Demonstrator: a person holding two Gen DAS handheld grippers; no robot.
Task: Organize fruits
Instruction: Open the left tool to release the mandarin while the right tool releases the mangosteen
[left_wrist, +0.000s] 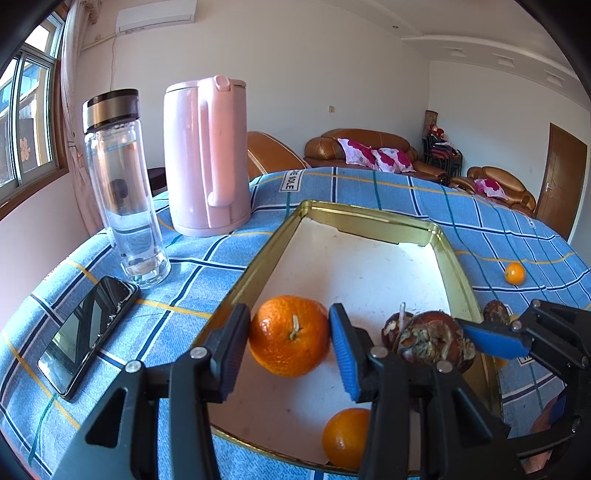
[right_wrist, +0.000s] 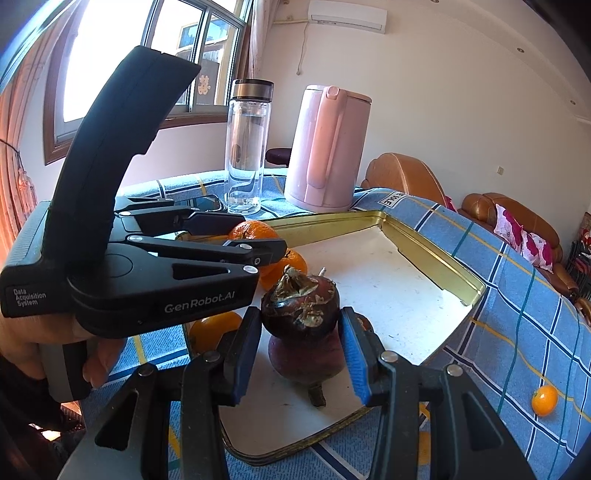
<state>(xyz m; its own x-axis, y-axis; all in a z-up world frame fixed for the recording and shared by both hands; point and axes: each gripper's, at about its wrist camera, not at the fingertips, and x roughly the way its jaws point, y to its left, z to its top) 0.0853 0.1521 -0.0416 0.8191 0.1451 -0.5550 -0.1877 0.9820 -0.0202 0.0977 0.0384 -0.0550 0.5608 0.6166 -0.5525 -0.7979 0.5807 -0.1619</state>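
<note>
A gold-rimmed tray (left_wrist: 369, 218) with a white floor lies on the blue checked cloth. My left gripper (left_wrist: 290, 338) is shut on a large orange (left_wrist: 290, 336) just above the tray floor. A second orange (left_wrist: 345, 437) lies in the tray's near part. My right gripper (right_wrist: 301, 332) is shut on a dark brown water chestnut (right_wrist: 301, 308), held over a second chestnut (right_wrist: 306, 360) on the tray (right_wrist: 436, 266). In the left wrist view the right gripper (left_wrist: 454, 338) holds that chestnut (left_wrist: 432, 338) at the tray's right side. A small orange (left_wrist: 514, 273) lies loose on the cloth at the right.
A pink kettle (left_wrist: 207, 155) and a glass bottle (left_wrist: 122, 184) stand behind the tray at the left. A black phone (left_wrist: 88, 332) lies on the cloth at the left. Another chestnut (left_wrist: 496, 312) sits outside the tray's right rim. Brown sofas stand beyond the table.
</note>
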